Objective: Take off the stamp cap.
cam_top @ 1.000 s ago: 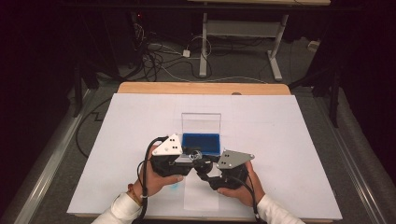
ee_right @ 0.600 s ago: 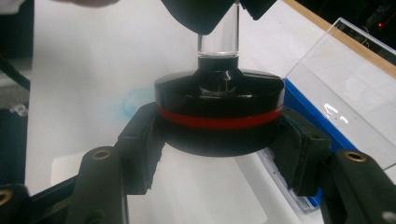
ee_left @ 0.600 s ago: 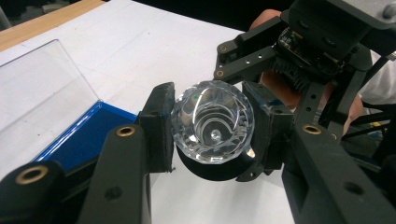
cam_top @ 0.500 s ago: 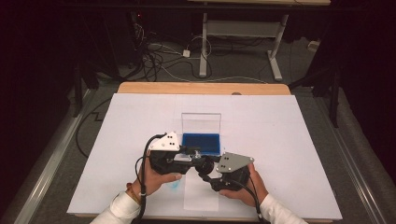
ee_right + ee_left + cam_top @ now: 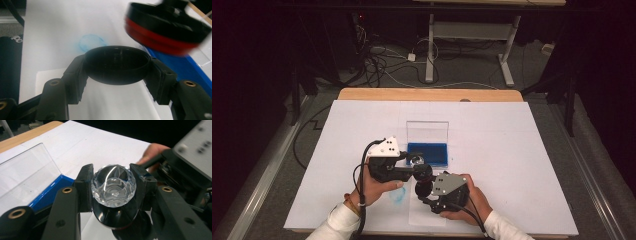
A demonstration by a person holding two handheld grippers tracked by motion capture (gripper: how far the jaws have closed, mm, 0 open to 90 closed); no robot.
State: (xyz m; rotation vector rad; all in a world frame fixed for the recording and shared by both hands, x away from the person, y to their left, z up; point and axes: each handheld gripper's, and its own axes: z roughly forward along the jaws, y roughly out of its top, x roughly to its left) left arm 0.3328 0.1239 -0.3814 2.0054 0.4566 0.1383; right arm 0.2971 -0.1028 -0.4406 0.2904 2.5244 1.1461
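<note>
Glass ball (image 5: 113,185) clamped in my left tongs (image 5: 112,187) | black cap (image 5: 117,64) clamped in right tongs (image 5: 117,72) | I'd align both squarely, twist gently above bench (image 5: 512,150).

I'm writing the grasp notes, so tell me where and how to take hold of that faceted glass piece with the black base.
Grip the faceted glass piece across its widest girdle, jaws on opposite sides, as the left gripper does now. The facets there sit broad and roughly parallel, whereas the rounded top would probably slip. Come from the side, level with the girdle, leaving the black base free.
</note>
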